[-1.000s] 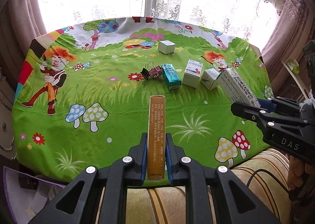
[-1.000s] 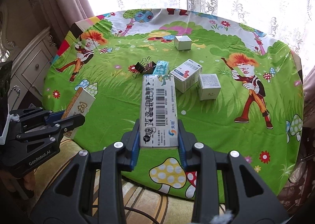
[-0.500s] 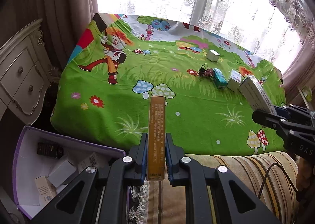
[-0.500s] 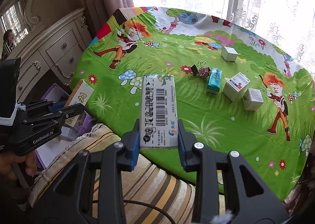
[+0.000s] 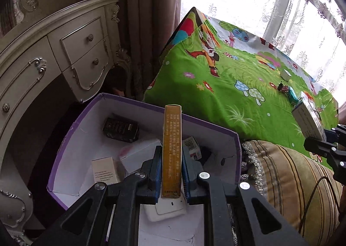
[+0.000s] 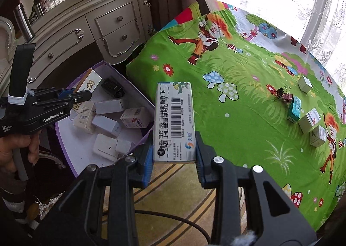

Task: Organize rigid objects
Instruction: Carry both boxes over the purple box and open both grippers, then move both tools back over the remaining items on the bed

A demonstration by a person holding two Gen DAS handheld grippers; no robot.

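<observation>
The left hand-held gripper [image 5: 170,172], marked "GenRobot.AI", is clamping a slim yellow carton [image 5: 172,151] over the purple storage box [image 5: 235,138]. The right hand-held gripper [image 6: 174,155] is gripping a white barcoded carton [image 6: 174,123], possibly medicine, beside the worktop [image 6: 237,138].

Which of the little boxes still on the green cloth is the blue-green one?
The teal box, lying beside the binder clips. The other boxes left on the cloth are white.
</observation>
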